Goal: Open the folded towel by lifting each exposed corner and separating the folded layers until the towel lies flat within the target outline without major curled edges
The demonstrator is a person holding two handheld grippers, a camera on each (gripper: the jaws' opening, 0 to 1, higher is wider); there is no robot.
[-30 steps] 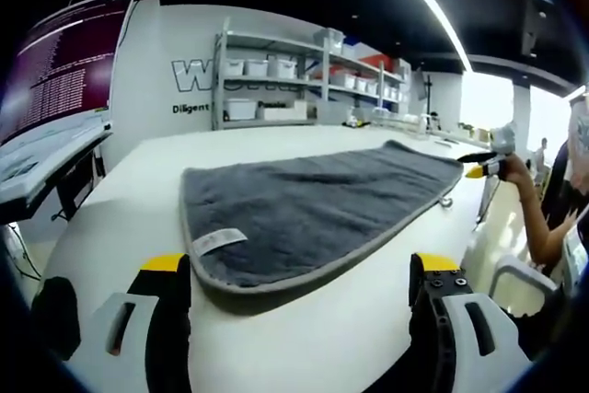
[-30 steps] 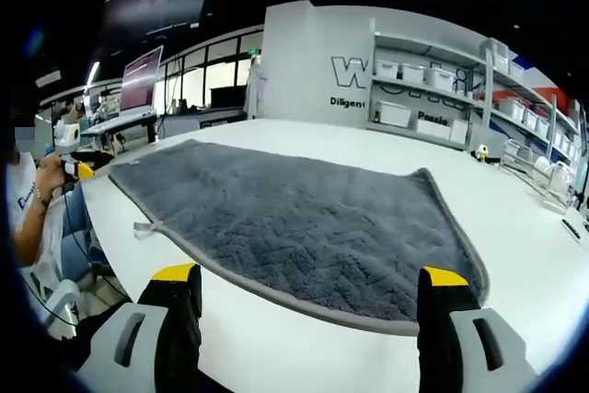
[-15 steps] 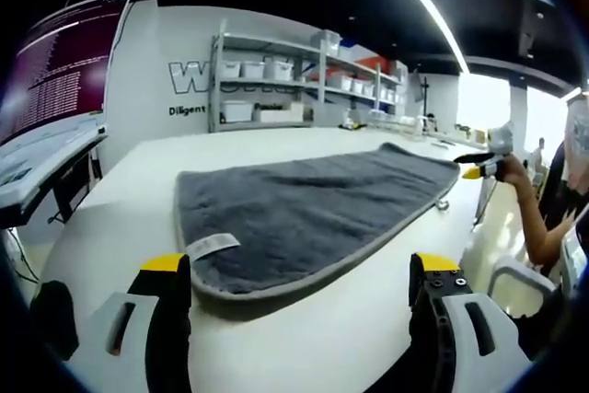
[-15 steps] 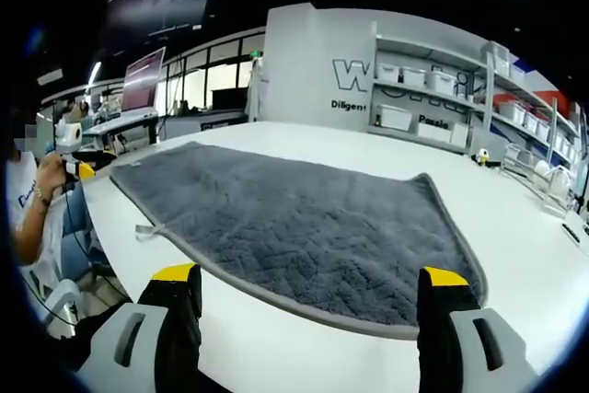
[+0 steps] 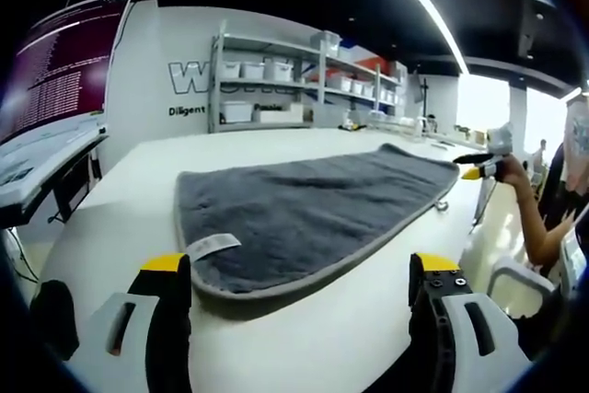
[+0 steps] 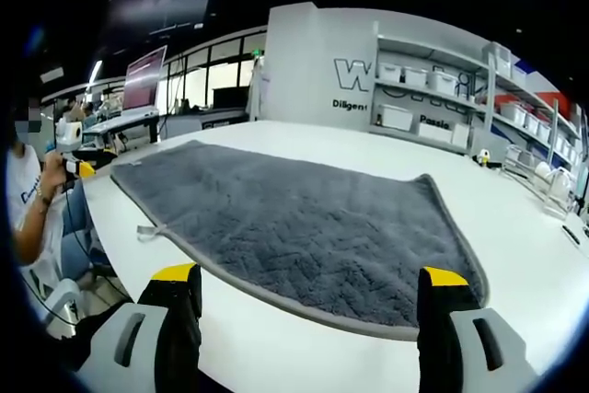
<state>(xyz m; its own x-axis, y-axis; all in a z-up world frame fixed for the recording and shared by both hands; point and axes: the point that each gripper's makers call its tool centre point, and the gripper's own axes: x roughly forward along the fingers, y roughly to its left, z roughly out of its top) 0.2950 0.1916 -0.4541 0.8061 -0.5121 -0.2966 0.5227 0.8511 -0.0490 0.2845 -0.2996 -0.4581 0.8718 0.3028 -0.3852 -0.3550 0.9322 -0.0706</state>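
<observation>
Rising from the bottom of the left gripper view, the black, yellow-tipped left gripper (image 5: 304, 269) has its jaws wide apart with nothing between them, poised over the near edge of the broad white table (image 5: 138, 190). Just beyond the jaws lies the dark grey plush towel with a paler grey border (image 5: 304, 209), spread flat on the table; its nearest corner is rounded and carries a small white fabric label (image 5: 213, 246). Past the towel's far end, at the right of this view, a person's hand holds the other gripper, a black, yellow-tipped tool (image 5: 479, 165), near the towel's far corner. To the left a tilted monitor with lines of text (image 5: 60, 66) stands off the table, and grey metal shelving with white bins (image 5: 276, 80) lines the back wall

In the right gripper view, the right gripper (image 6: 308, 273) likewise shows its jaws spread apart and empty, above the table edge (image 6: 276, 338). The towel (image 6: 294, 218) lies open right ahead, one layer, edges flat, with a small grey loop (image 6: 145, 230) sticking out from its left border. Far left, the left gripper (image 6: 78, 167) sits in the person's hand beyond the towel's distant corner. Shelving (image 6: 442, 89) stands against the wall behind
</observation>
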